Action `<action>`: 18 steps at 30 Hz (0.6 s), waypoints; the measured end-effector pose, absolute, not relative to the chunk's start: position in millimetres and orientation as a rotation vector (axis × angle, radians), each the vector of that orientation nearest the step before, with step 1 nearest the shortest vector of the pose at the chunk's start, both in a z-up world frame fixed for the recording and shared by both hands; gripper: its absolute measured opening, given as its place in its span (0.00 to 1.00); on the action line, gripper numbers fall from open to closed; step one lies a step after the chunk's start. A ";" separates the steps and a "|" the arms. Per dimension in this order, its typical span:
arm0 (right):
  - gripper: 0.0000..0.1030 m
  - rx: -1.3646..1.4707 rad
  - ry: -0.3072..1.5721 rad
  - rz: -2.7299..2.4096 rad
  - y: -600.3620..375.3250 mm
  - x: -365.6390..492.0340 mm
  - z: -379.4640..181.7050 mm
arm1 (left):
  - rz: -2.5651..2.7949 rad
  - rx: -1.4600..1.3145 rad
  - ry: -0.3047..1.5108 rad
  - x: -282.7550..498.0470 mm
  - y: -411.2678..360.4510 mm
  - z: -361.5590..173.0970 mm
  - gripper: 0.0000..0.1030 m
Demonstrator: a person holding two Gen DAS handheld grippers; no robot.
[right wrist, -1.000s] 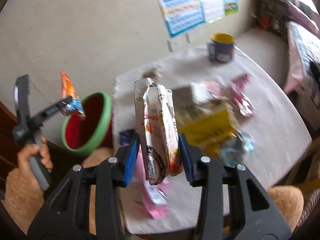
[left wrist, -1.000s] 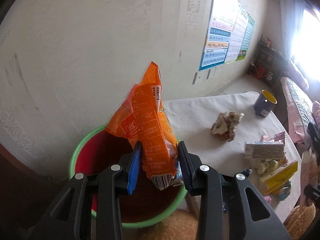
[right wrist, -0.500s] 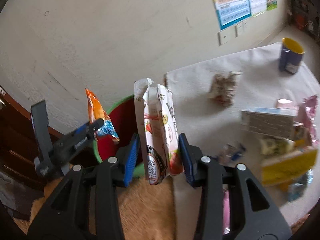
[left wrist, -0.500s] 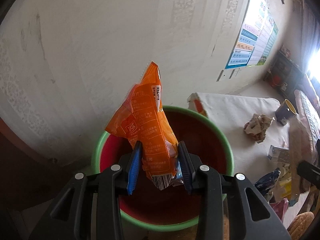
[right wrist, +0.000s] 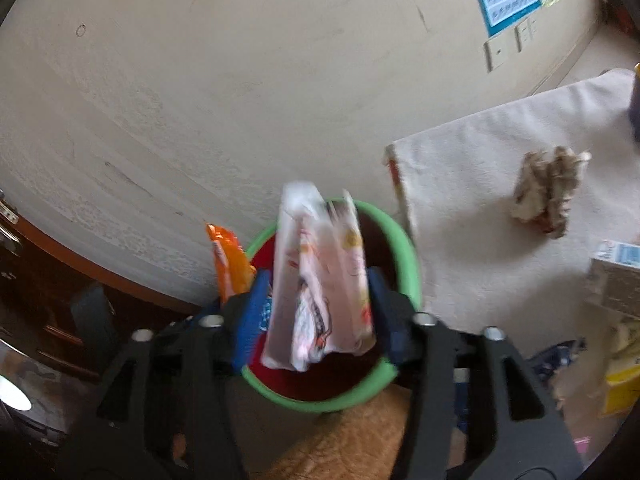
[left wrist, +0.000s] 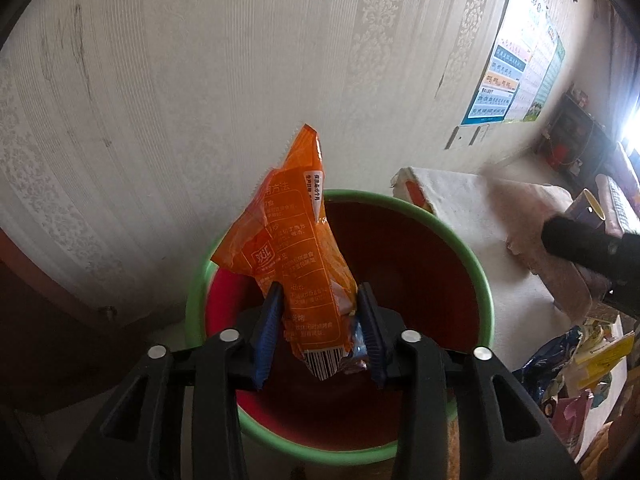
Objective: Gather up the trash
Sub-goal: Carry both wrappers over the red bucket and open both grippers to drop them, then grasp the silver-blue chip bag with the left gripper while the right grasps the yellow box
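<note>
Left gripper [left wrist: 320,332] clamped on orange wrapper [left wrist: 296,248], held upright over the green-rimmed red bin [left wrist: 472,272], likely so release drops it straight in. Right gripper [right wrist: 316,312] over the same bin [right wrist: 404,248], pads either side of a pale snack packet [right wrist: 320,280]; blurred, probably gripped. More trash left on table [right wrist: 472,168]: crumpled paper [right wrist: 548,192], carton [right wrist: 616,272].

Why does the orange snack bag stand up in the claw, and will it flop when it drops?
The orange snack bag looks crinkly and thin, so it is probably light. It stands tall above the left claw, so the film seems fairly stiff. It would likely flutter into the bin.
</note>
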State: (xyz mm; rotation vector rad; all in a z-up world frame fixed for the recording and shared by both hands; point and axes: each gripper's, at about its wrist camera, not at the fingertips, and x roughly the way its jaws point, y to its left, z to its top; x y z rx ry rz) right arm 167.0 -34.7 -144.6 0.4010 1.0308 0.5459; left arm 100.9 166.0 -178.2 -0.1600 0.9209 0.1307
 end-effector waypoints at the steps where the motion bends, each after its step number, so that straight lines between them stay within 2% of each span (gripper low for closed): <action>1: 0.68 0.405 1.031 0.536 -34.2 168.4 -145.5 | 0.139 -0.152 0.920 101.3 166.0 -178.3 0.49; 3: 0.68 0.414 1.021 0.536 -37.0 165.4 -142.4 | 0.158 -0.147 0.913 100.8 166.6 -176.2 0.62; 12: 0.69 0.345 0.935 0.351 -129.5 103.2 -119.0 | 0.138 -0.134 0.893 96.8 150.7 -164.9 0.63; 18: 0.70 0.420 0.945 0.101 -227.4 60.3 -137.0 | 0.070 -0.087 0.878 92.0 115.7 -152.0 0.63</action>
